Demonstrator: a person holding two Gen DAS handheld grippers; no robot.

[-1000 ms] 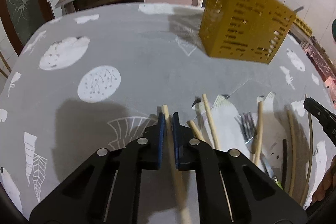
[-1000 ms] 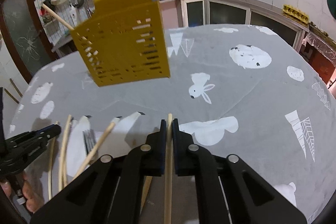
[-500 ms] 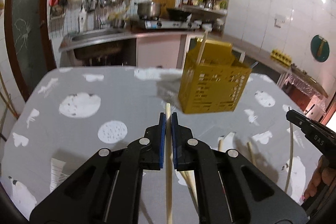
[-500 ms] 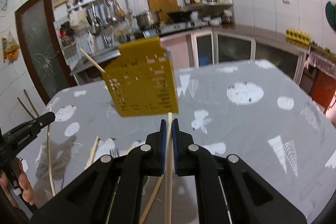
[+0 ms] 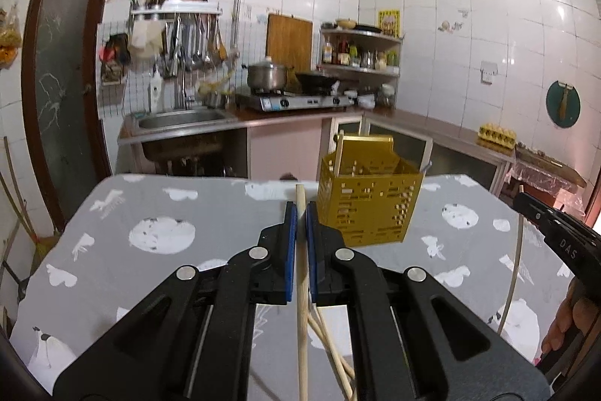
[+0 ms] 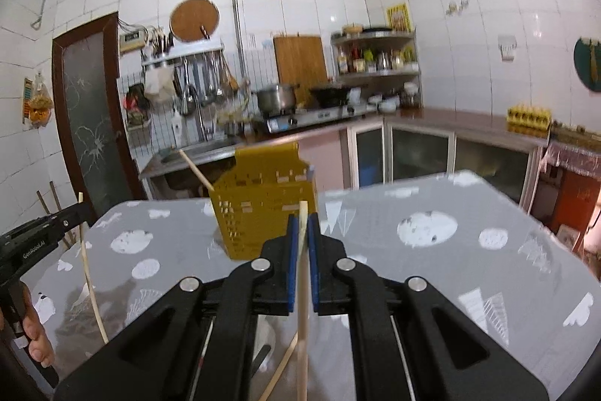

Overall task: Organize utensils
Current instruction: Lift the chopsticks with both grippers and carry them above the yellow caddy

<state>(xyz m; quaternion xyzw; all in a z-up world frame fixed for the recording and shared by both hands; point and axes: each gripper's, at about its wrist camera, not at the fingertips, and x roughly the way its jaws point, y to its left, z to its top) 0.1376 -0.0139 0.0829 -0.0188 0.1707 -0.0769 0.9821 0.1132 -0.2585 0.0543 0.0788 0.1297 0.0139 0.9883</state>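
My left gripper (image 5: pixel 301 213) is shut on a wooden chopstick (image 5: pixel 301 307) that runs back under the jaws, its tip poking out in front. My right gripper (image 6: pixel 303 224) is shut on a second chopstick (image 6: pixel 302 307) the same way. Both are lifted off the table and point roughly level toward the yellow perforated utensil holder (image 5: pixel 368 202) (image 6: pixel 263 213), which stands on the table and has one chopstick (image 5: pixel 339 155) leaning in it. More chopsticks (image 5: pixel 330 348) lie on the table under the left gripper. The other gripper shows at each view's edge (image 5: pixel 556 235) (image 6: pixel 41 235).
The table (image 5: pixel 157 273) has a grey cloth with white prints. Behind it run a kitchen counter with a sink (image 5: pixel 180 121), a gas stove with a pot (image 5: pixel 266 77), hanging utensils and a corner shelf. A dark door (image 5: pixel 64 81) stands at the left.
Both grippers have risen and tipped up from looking down at the table to nearly level, each still clamping its chopstick. The yellow holder now sits lower and smaller in both views.
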